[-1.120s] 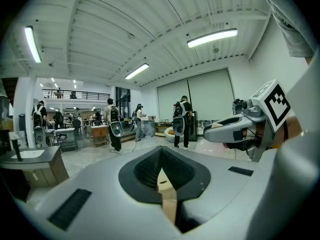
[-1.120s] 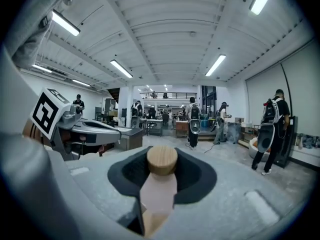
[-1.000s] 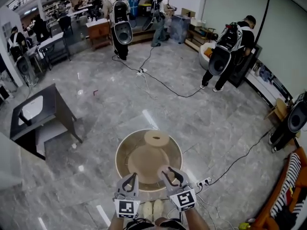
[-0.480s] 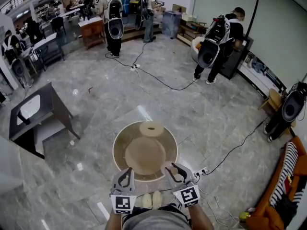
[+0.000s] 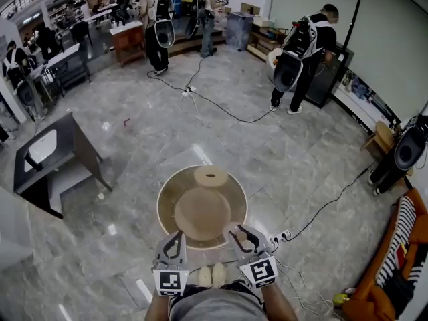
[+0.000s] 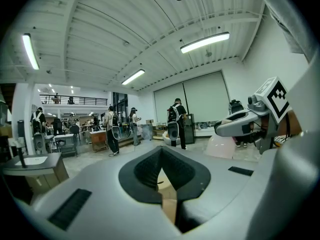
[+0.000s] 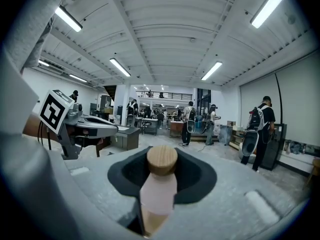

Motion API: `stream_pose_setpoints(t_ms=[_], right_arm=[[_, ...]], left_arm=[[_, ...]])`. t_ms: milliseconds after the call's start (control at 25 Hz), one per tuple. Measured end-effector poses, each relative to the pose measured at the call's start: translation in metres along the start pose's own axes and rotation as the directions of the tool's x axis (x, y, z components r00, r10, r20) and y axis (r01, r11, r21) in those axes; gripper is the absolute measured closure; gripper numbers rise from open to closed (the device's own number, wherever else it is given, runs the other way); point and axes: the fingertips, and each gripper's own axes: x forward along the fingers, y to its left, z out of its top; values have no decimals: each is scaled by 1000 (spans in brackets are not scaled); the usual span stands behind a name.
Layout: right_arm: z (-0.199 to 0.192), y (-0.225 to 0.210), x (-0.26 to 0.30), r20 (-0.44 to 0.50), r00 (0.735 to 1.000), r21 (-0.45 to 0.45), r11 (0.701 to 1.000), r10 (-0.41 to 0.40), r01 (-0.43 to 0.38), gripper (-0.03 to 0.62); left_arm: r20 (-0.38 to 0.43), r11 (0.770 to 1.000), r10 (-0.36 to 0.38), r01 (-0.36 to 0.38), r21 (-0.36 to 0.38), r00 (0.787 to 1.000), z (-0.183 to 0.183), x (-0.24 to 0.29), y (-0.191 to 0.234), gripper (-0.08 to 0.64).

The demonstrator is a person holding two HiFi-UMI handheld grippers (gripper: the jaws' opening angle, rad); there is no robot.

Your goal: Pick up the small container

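The small container (image 7: 159,188) is pale pink with a round wooden lid (image 7: 161,160). My right gripper (image 7: 161,181) is shut on it and holds it upright between the dark pads. In the head view the right gripper (image 5: 242,236) hovers at the near right rim of the round tan table (image 5: 166,194), with the container (image 5: 239,237) in its jaws. My left gripper (image 5: 172,247) is beside it at the table's near edge, shut with nothing in it. In the left gripper view its jaws (image 6: 162,159) meet in a point, and the right gripper (image 6: 243,125) with the pink container (image 6: 220,147) shows at the right.
A flat wooden disc (image 5: 210,176) lies at the table's far side. A power strip (image 5: 283,235) and cables run over the grey marble floor to the right. A dark side table (image 5: 57,154) stands at the left. Several people with backpacks stand far off. My shoes (image 5: 209,275) are below.
The head view has shifted slightly, so the table sits a bit higher and to the left. Both grippers keep their pose, and the right one still holds the container.
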Motion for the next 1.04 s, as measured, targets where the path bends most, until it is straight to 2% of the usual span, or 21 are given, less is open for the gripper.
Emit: stream_pose_setpoints(t_ms=[1040], right_arm=[[-4, -9, 8, -15, 1000, -5, 1000, 8, -8, 471]], left_arm=[[-7, 1000, -5, 5, 4, 1000, -1, 13, -7, 543]])
